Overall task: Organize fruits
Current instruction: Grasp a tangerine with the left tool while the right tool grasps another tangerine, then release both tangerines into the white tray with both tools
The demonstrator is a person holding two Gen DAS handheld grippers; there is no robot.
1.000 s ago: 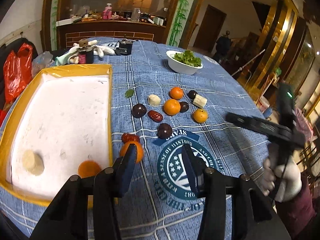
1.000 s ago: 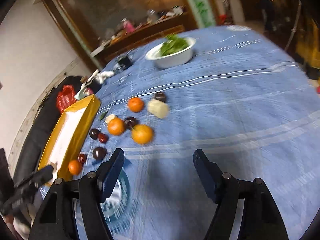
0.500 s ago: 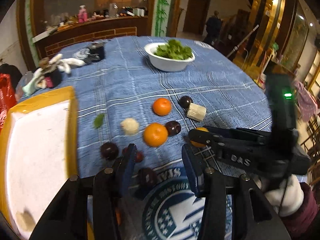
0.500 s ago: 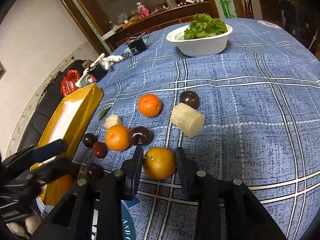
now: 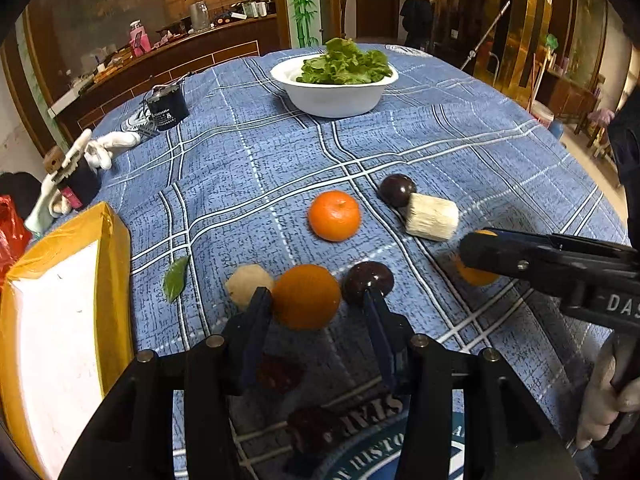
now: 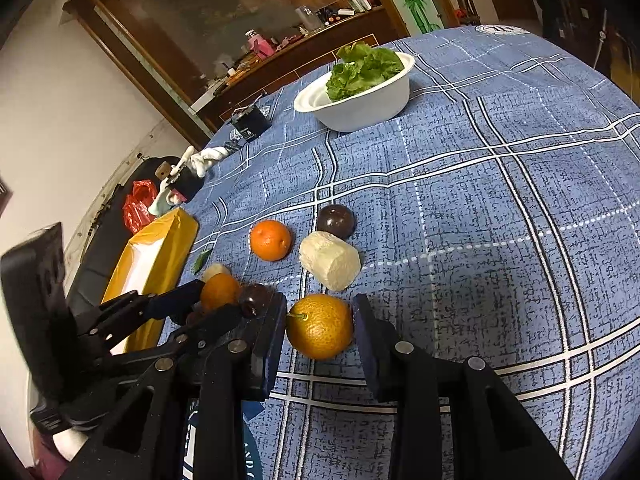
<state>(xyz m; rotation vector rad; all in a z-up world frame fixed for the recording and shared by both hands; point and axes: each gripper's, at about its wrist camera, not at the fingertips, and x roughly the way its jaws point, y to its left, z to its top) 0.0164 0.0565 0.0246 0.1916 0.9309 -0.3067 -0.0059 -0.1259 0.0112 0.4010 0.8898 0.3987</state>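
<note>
Fruits strewn across a blue checked tablecloth (image 5: 440, 140), none on the visible part of the yellow-rimmed tray (image 5: 116, 248) at the left edge. Left gripper (image 5: 316, 304) tilted down over the near cluster, jaws apart, pads bracketing a deep orange mandarin (image 5: 306, 296) without pressing it: left pad just beside it, right pad clear of it and in front of a dark plum (image 5: 368, 282). Pale peeled chunk (image 5: 248, 284) just left of that mandarin, green leaf (image 5: 175, 278) further left, red date (image 5: 278, 374) lying under the gripper. Second mandarin (image 5: 334, 215) further back on the cloth, well apart from a second plum (image 5: 396, 190) touching a pale cut cylinder (image 5: 432, 216). White bowl (image 5: 336, 96) of lettuce at the far side. Right gripper (image 6: 319, 312), held by a gloved hand (image 5: 604, 396), jaws easing open slightly with a yellow-orange citrus (image 6: 320, 326) between them, both pads seemingly against its sides, fruit resting on the cloth just in front of the cylinder.
</note>
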